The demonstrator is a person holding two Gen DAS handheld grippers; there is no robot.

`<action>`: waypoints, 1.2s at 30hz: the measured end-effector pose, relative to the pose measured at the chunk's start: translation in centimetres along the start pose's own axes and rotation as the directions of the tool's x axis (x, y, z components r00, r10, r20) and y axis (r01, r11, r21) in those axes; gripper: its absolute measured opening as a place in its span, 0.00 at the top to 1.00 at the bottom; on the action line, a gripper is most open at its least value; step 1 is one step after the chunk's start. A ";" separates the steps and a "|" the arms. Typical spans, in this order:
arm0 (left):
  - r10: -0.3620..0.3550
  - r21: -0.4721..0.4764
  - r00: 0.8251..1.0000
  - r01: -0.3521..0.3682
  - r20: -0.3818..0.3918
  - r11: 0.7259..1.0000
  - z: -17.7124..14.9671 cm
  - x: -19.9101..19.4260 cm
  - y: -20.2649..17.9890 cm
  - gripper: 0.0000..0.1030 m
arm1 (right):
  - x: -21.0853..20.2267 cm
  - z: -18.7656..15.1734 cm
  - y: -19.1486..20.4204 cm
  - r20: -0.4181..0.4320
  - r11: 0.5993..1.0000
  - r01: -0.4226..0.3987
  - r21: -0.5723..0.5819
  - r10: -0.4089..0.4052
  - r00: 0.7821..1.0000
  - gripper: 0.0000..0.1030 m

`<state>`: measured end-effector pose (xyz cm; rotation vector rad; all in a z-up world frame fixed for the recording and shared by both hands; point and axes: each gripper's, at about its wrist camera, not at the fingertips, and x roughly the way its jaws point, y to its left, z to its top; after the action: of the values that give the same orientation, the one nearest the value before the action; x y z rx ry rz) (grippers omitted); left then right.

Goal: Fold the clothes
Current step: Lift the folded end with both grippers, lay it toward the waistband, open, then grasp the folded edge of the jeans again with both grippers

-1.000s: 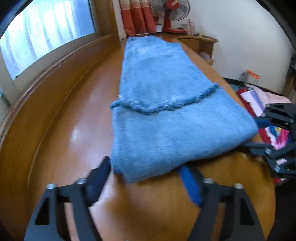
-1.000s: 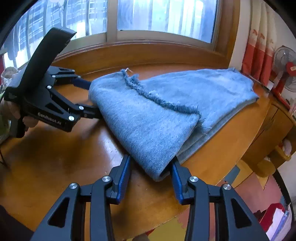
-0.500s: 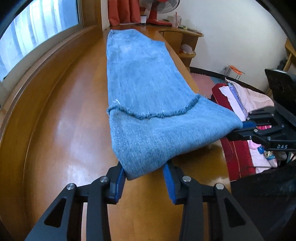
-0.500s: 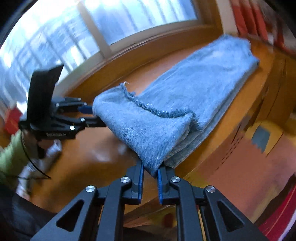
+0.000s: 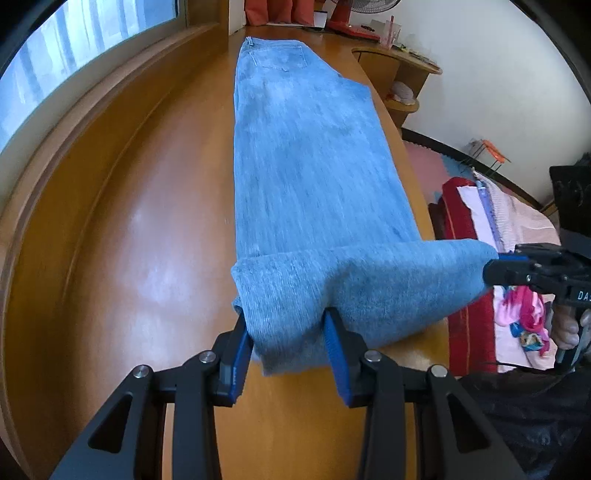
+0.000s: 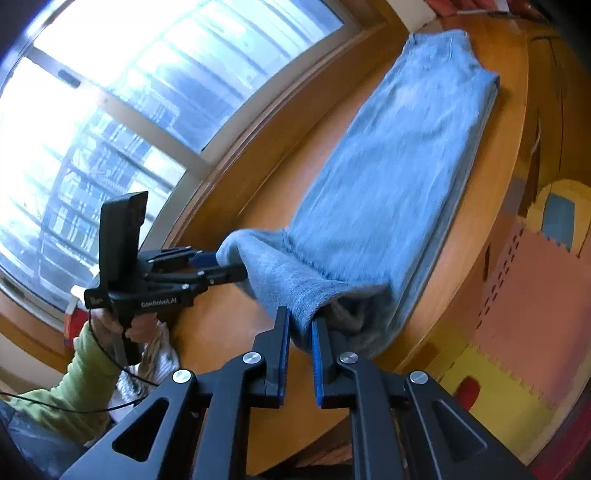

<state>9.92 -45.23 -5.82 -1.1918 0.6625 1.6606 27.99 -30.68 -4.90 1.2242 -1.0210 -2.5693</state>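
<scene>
Light blue jeans lie lengthwise on the wooden table, waistband at the far end. Their near folded end is raised off the wood. My left gripper is shut on the left corner of that fold, with thick denim bunched between its blue pads. Seen from the right wrist, the left gripper is held by a hand in a green sleeve. My right gripper is shut on the other corner of the jeans; the left wrist view shows the right gripper beyond the table's right edge.
A window with a curved wooden sill runs along the table's left side. A pile of clothes lies right of the table. A red fan and a small shelf stand at the far end. Coloured foam mats cover the floor.
Both grippers went from open around the near corners to shut on them, then rose and drew back with the folded end. The frayed hem on top is now out of sight.
</scene>
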 end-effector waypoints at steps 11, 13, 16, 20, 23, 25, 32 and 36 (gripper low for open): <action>0.087 0.006 0.996 -0.087 0.012 0.996 5.3 4.9 -0.6 0.64 | 2.6 3.3 -3.9 0.054 0.981 0.189 -0.035 -0.187 0.981 0.89; 0.110 0.006 0.994 -0.110 0.018 0.994 5.6 5.8 -0.7 0.64 | 3.3 3.6 -4.5 0.048 0.971 0.232 -0.057 -0.230 0.972 0.89; 0.130 -0.003 0.991 -0.130 0.030 0.992 5.6 6.3 -0.5 0.61 | 4.7 3.6 -4.9 0.051 0.952 0.285 -0.112 -0.281 0.958 0.89; 0.146 -0.034 0.988 -0.145 0.056 0.989 5.1 5.9 -0.4 0.60 | 4.7 3.5 -4.1 0.063 0.925 0.322 -0.200 -0.316 0.947 0.89; 0.176 -0.045 0.977 -0.172 0.117 0.984 4.7 3.9 -1.0 0.60 | 3.6 3.3 -3.2 0.074 0.910 0.329 -0.252 -0.320 0.944 0.89; 0.230 -0.036 0.959 -0.227 0.168 0.973 4.6 2.4 -1.3 0.60 | 2.7 3.3 -2.3 0.103 0.897 0.333 -0.290 -0.317 0.943 0.83; 0.248 -0.075 0.960 -0.240 0.129 0.968 5.2 4.3 0.1 0.59 | 4.2 3.5 -0.3 0.173 0.821 0.376 -0.429 -0.334 0.926 0.70; 0.269 -0.087 0.956 -0.260 0.120 0.962 5.1 5.1 0.4 0.41 | 5.9 3.7 -2.3 0.125 0.824 0.376 -0.425 -0.357 0.926 0.70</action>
<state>7.13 -39.21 -8.68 -1.0672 0.7105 1.9827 21.75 -29.22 -8.51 1.3387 -0.1699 -2.8851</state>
